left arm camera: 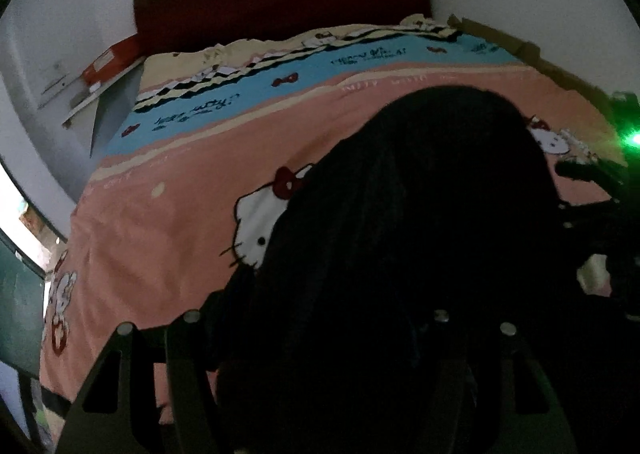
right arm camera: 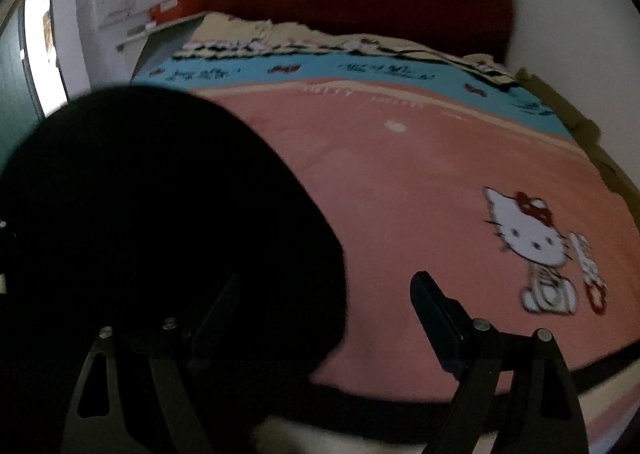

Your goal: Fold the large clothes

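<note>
- Black garment (left arm camera: 400,254) is lying on the pink bedsheet (right arm camera: 400,193), near edge of the bed.
- Right gripper (right arm camera: 320,318) fingers are sitting spread, beside the garment's right edge.
- Left gripper (left arm camera: 320,334) is buried in dark cloth, can't tell its fingers.

The black garment (left arm camera: 400,254) hides the left claw's (left arm camera: 320,374) fingertips.

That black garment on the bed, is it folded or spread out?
Cannot tell. The black garment is a dark, featureless mass on the pink bedspread; no fold lines or edges show.
</note>
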Motion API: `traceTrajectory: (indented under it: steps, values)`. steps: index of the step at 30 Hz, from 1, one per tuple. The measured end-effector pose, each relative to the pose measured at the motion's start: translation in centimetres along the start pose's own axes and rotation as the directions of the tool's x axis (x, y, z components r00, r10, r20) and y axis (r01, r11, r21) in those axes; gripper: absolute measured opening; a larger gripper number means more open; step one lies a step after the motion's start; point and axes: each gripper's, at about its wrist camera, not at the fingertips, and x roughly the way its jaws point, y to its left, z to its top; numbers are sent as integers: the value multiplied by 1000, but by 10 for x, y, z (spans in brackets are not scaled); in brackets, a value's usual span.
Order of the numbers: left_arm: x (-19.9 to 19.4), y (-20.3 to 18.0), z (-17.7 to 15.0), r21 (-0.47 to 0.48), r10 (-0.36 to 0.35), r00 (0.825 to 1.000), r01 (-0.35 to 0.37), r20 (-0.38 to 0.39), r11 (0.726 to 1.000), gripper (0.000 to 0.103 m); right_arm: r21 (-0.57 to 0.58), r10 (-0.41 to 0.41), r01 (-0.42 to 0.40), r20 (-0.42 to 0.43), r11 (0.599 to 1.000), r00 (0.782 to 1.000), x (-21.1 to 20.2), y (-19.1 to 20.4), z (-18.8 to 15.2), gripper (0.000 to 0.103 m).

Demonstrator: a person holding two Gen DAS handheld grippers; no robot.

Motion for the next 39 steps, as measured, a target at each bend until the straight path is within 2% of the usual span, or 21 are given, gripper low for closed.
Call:
traceTrajectory:
  steps: [1,2,3,4,5,6,8,9,13,17,20,24,27,29,33,37,39]
  values:
    - [4,-3,2,8,12,1000,-12,-1,1000,61,-11,-7,7,2,1000,1000,10,3,3,86]
    - [8,-5,2,14,27,1000,-27,1,1000,55,-16,-9,9,5,1000,1000,17,6,5,86]
    - [10,-7,2,13,23,1000,-23,4,1000,47,-17,-2,2,7,1000,1000,24,8,7,78]
    - [12,-7,2,1,7,1000,-7,-4,1000,30,-15,14,-14,10,1000,1000,27,10,9,69]
    - [13,-8,1,-13,-5,1000,5,-13,1000,22,-12,31,-31,7,999,1000,29,11,10,45]
    - [12,-9,0,-22,-14,1000,13,-18,1000,19,-14,47,-47,4,999,999,30,15,11,30]
    - [4,-13,-4,-3,-13,1000,13,-22,1000,13,-37,68,-67,2,997,998,23,23,9,16]
    - [-3,-15,-6,10,-10,1000,10,-22,1000,12,-48,71,-71,-4,996,997,18,26,9,13]
    - [-43,-20,-17,44,-32,999,33,-18,998,10,-59,109,-109,-1,992,994,-23,29,5,10]
    - [-105,-10,-43,17,-80,997,79,23,997,10,-81,159,-155,40,985,987,-96,34,-9,9]
    - [-154,0,-79,-24,-130,989,132,73,991,9,-94,225,-216,95,972,970,-160,35,-34,9]
    - [-222,4,-140,-29,-215,960,224,182,974,9,-105,320,-305,182,947,930,-246,41,-94,9]
    - [-254,-5,-189,14,-240,950,243,198,970,9,-107,343,-327,211,939,915,-289,49,-144,9]
    - [-261,-15,-221,38,-253,951,250,176,967,9,-85,352,-342,204,936,914,-304,53,-177,9]
    - [-256,-32,-264,70,-268,954,261,132,963,9,-88,338,-329,136,940,931,-313,71,-227,9]
    - [-246,-45,-281,121,-238,963,223,127,967,9,-113,298,-291,55,950,953,-301,78,-248,10]
    - [-238,-46,-281,110,-237,964,224,123,968,9,-119,276,-271,23,955,961,-290,79,-250,10]
